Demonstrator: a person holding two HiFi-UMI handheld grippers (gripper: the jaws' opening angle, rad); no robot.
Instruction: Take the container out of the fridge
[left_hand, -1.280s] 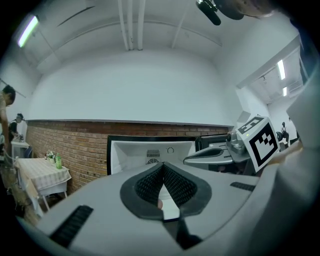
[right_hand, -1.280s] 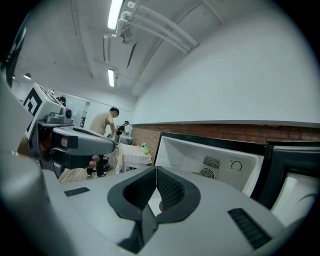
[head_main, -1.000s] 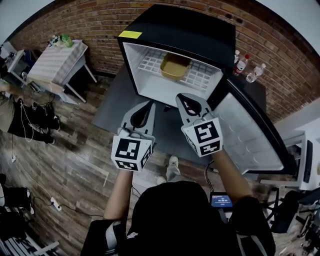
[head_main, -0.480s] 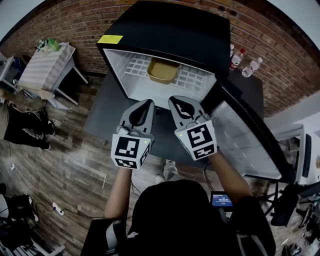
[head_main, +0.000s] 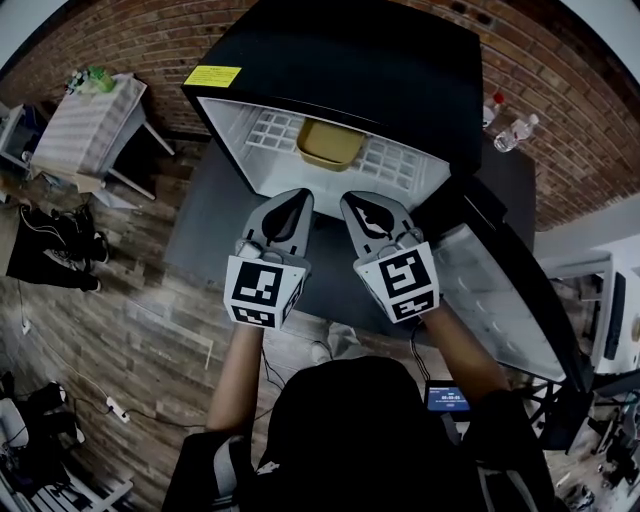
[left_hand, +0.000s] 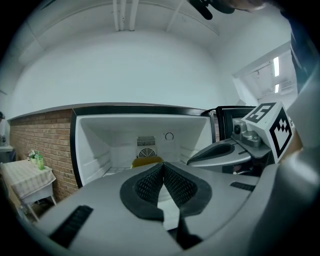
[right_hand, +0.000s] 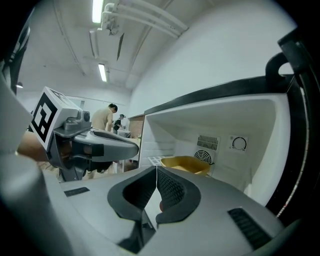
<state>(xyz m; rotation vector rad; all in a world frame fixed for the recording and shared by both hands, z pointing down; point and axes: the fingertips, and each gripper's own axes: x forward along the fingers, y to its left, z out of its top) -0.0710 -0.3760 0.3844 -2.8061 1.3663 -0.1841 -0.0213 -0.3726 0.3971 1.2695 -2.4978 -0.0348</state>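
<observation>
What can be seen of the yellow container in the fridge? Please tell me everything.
The container is a mustard-yellow rectangular tub with rounded corners; it looks like plastic. It has no lid, and nothing shows inside it. It stands upright on the white wire shelf, near the back of the open fridge. Only the shelf touches it.

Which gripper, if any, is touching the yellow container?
Apart, both. In the head view the left gripper and right gripper sit in front of the fridge, with white interior showing between their tips and the yellow container.
</observation>
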